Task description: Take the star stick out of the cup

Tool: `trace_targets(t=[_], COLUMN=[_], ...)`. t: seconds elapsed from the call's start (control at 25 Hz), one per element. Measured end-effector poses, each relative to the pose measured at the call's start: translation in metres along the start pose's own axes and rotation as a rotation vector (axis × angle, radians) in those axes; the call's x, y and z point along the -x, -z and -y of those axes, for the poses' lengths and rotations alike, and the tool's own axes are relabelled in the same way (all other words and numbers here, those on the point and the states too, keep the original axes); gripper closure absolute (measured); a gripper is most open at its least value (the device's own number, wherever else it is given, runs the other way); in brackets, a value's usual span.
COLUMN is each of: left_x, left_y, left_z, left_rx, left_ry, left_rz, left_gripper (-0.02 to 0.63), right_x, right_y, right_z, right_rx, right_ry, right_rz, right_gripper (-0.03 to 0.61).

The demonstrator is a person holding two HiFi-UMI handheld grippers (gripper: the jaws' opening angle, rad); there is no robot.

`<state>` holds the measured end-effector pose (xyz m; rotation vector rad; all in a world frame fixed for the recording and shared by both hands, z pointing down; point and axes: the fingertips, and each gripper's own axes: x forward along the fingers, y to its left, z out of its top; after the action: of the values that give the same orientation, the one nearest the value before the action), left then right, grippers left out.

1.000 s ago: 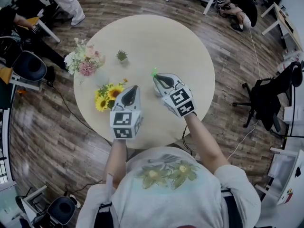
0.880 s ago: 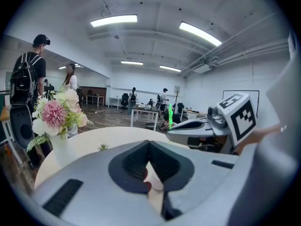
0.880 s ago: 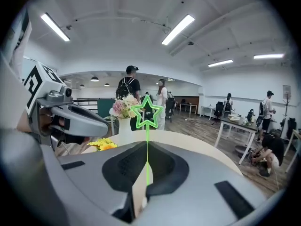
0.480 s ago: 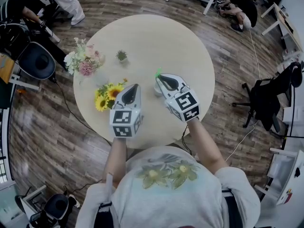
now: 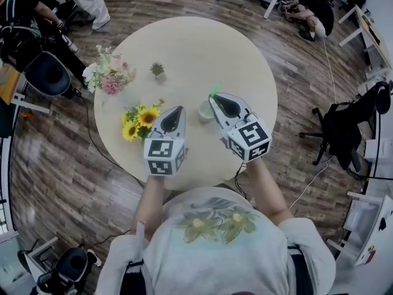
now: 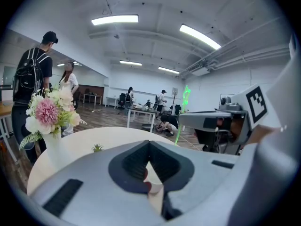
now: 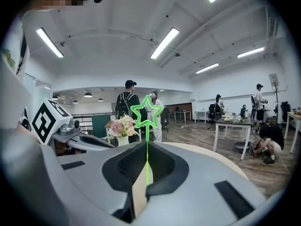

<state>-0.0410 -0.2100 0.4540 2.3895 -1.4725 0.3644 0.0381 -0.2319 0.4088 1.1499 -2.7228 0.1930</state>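
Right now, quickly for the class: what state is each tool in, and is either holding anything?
Left tool: closed, nothing held.
Right tool: closed on the thin green star-topped stick.

green star stick (image 7: 147, 149) upright near cup (image 5: 206, 110)

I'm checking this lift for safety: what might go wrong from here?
The star stick is thin and pinched only by the right gripper's shut jaws, so it might slip or twist. The cup stands unheld beside it; if the stick's hidden lower end is inside, a sideways pull may tip it.
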Motion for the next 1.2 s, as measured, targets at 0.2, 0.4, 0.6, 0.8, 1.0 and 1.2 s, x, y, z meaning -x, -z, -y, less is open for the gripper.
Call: trace_targets(t=[0.2,0.4,0.6,0.8,1.0,1.2], left_x=[0.001,0.003,0.004,0.006,0.006,0.009], left_y=[-0.002,-0.007,-0.012,-0.018,-0.025,-0.029], left_z=[0.005,0.013,0.018,0.025,0.031,0.037], left_rx=[-0.002,-0.007,-0.013,-0.019,-0.023,-0.028], left_ry=[0.013,0.028,0.041,0.056,0.067,0.077], left_rz=[0.008,0.019,0.03,0.043,0.065,0.077], left_gripper=[0.614,0.614,0.614,0.614,0.614,0.614], right_x=[0.01,0.02,0.026,0.033,0.037,0.04], right_y=[-0.006,-0.009,-0.015,-0.017,-0.017,-0.018], right_z=[0.0,0.001,0.001,0.003,0.006,0.002], right_rx=[-0.041,-0.08,-0.094,-0.098,-0.113,-0.111], right_ry=[0.009,0.013,0.027,0.05,0.066,0.068], right_rz=[0.034,0.059,0.086,0.097,0.106,0.113], right_gripper=[0.558,0.558,0.558,0.558,0.558,0.558])
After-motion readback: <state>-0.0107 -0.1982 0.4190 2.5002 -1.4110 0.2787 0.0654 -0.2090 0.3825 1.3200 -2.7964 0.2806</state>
